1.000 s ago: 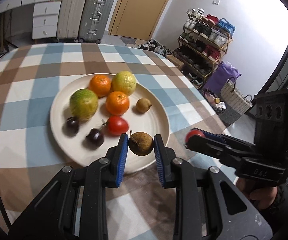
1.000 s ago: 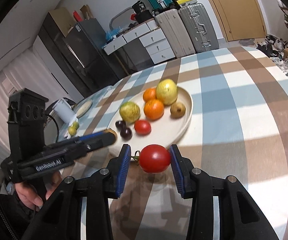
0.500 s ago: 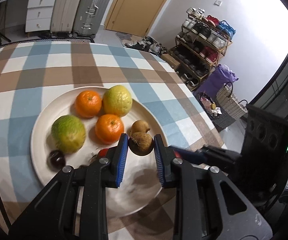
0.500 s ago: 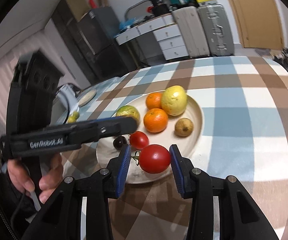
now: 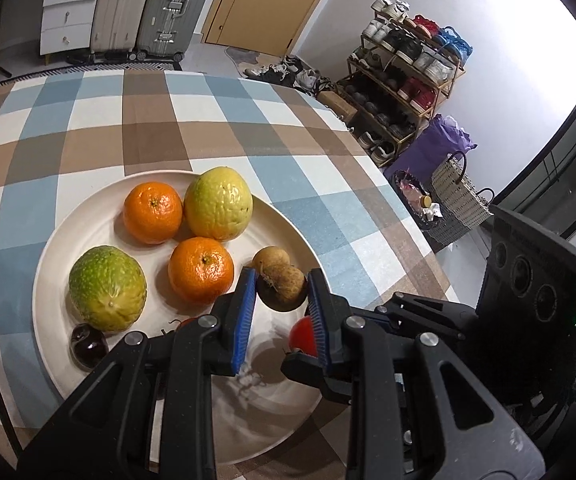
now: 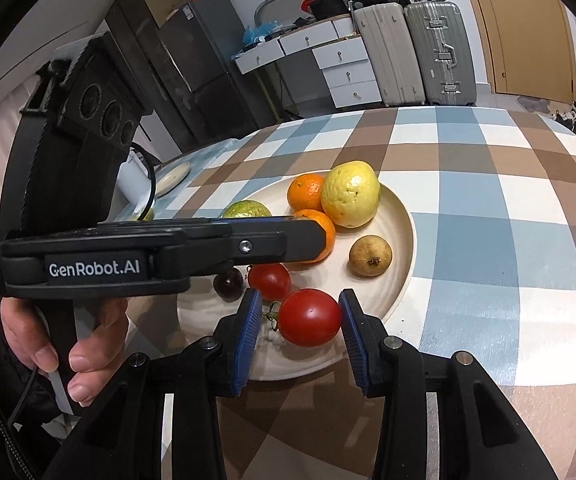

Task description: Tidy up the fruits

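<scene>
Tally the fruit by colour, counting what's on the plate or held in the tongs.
Orange mandarins: 2
Yellow citrus: 1
Green citrus: 1
Brown fruit: 2, one in left tongs
Red tomatoes: 2, one in right tongs
Dark plum: 1 visible
Total: 9

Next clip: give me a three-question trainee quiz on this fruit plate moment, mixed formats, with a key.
1. True or false: the left gripper holds a small brown fruit above the plate.
2. Multiple choice: the right gripper holds A) an orange, B) a red tomato, C) a dark plum.
3. Fill in: the number of oranges on the plate is ____.

Key: 1 true. 2 B, the red tomato. 3 two: the far orange and the near orange.
</scene>
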A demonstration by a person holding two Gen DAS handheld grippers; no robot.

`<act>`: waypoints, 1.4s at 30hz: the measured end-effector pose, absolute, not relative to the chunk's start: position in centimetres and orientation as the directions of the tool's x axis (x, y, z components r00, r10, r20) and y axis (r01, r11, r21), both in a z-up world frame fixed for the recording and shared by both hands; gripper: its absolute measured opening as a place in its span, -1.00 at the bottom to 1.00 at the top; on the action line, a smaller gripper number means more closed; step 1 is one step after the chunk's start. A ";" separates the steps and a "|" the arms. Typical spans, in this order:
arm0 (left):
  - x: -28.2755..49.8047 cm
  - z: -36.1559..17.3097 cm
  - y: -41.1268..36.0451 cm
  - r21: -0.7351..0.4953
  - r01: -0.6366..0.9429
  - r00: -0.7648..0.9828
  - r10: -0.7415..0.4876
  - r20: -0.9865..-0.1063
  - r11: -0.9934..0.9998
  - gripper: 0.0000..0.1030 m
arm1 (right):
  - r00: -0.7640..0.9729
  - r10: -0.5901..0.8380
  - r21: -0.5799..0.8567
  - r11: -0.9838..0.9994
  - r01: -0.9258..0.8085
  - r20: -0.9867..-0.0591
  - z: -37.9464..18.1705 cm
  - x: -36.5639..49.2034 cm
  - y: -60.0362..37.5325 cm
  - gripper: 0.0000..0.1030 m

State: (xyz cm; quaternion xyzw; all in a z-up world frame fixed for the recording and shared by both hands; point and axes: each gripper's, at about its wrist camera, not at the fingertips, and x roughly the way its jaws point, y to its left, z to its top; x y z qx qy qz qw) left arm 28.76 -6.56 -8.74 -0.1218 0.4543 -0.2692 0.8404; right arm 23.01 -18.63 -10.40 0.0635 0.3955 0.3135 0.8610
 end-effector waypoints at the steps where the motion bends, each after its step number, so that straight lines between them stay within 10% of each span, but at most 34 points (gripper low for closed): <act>1: 28.8 -8.8 -6.5 -0.453 0.340 0.441 -0.565 -0.697 0.824 -0.55 | 0.490 0.588 0.356 0.797 -0.489 -0.644 -10.4 23.1 -18.6 -0.20; 15: 26.9 -6.6 -5.7 -0.432 0.353 0.491 -0.558 -0.669 0.830 -0.50 | 0.550 0.547 0.312 0.828 -0.465 -0.632 -9.1 22.4 -19.2 0.17; 28: 18.1 0.1 -3.3 -0.298 0.303 0.685 -0.425 -0.592 0.905 0.56 | 0.699 0.493 0.269 0.870 -0.414 -0.518 -4.1 15.0 -21.5 0.77; 42: 8.7 5.9 -0.2 -0.157 0.204 0.831 -0.256 -0.493 0.966 0.98 | 0.805 0.454 0.180 0.891 -0.417 -0.383 1.6 8.1 -20.2 0.99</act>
